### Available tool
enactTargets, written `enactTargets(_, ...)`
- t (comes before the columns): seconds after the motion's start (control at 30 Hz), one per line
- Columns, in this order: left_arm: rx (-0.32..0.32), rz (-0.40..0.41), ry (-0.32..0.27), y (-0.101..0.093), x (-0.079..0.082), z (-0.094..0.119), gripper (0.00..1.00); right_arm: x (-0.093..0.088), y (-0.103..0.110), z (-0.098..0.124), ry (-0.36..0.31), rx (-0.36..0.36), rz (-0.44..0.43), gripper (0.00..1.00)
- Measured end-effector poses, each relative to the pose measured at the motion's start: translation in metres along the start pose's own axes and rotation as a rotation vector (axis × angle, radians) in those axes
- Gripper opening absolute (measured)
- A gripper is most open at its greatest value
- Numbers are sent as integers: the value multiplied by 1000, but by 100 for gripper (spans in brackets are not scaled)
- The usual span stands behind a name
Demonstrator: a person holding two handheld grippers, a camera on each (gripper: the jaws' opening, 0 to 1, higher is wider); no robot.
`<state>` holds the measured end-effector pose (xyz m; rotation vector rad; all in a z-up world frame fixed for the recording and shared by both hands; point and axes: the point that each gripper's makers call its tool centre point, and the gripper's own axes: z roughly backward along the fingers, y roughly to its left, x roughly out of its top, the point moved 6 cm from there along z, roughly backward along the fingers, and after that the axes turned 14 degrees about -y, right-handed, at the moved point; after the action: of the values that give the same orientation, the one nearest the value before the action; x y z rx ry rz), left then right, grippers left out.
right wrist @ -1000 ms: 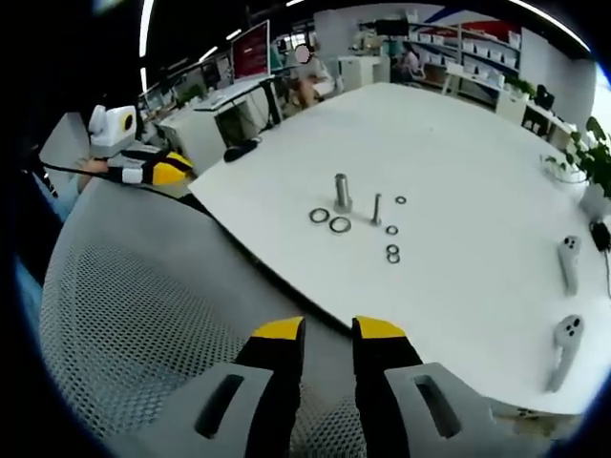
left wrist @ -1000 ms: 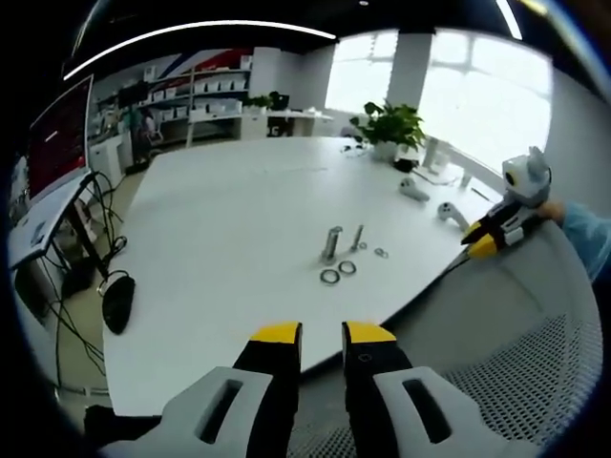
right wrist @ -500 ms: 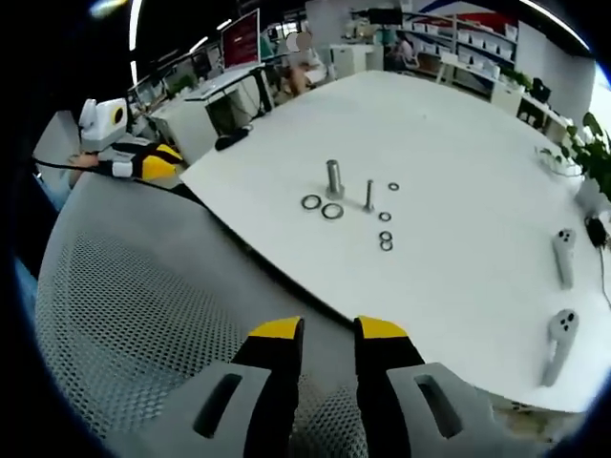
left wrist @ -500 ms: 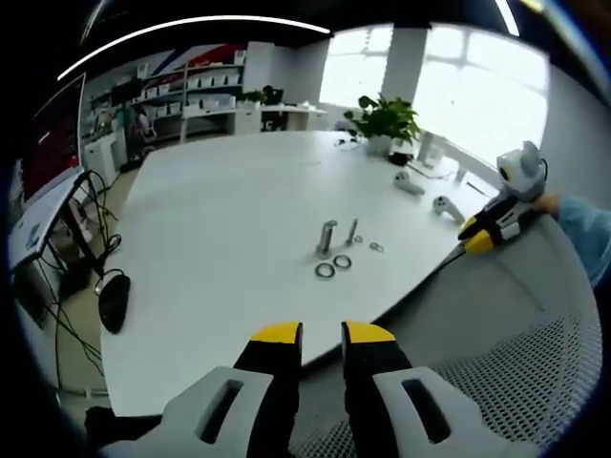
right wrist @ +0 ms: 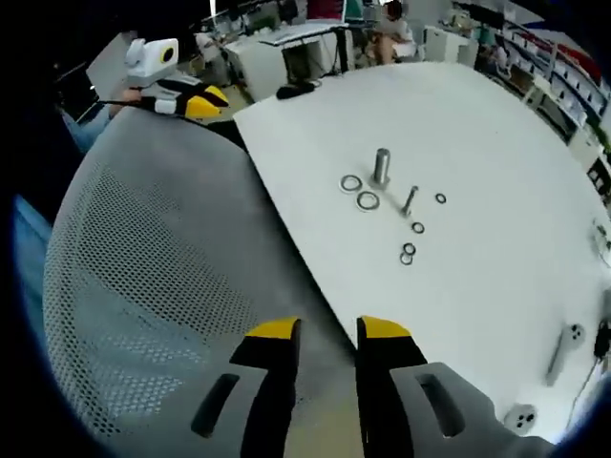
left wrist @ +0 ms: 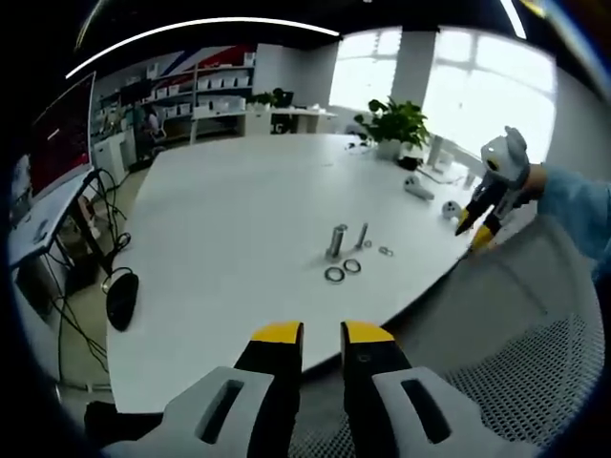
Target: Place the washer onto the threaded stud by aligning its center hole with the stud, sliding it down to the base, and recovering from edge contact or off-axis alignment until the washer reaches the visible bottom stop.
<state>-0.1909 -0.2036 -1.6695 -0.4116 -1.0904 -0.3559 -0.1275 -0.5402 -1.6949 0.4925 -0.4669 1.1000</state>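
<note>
Centre of the left gripper view: metal stud (left wrist: pixel 337 240) upright on white table (left wrist: pixel 229 219) | ring washers (left wrist: pixel 343 270) tiny, blurred | left gripper (left wrist: pixel 322 334) and right gripper (right wrist: pixel 328 330) narrowly parted, empty, above mesh chair (right wrist: pixel 143 277).

A broad white table (left wrist: pixel 239 210) spreads ahead of the left jaws. On it, straight beyond the jaw tips, stands a thick upright stud (left wrist: pixel 336 240) with a thinner stud (left wrist: pixel 362 235) just beside it. Two large washers (left wrist: pixel 343 270) lie on the near side of them. Small washers (right wrist: pixel 409 253) lie scattered near the thin stud. Two white controllers (left wrist: pixel 416 189) lie farther off.
</note>
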Motion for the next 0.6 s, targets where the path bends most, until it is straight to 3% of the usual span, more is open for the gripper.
enactTargets(0.07,-1,2,6,0,-1,0,14,3,-16,-10,23,23,28,25)
enactTargets(0.3,-5,3,30,0,-4,0,14,-3,-60,-48,65,0,55,25)
enactTargets(0.47,17,10,30,2,-4,1,14,-8,-70,-68,62,-23,63,24)
enactTargets(0.6,38,24,21,4,-3,1,14,-10,-77,-80,71,-26,123,24)
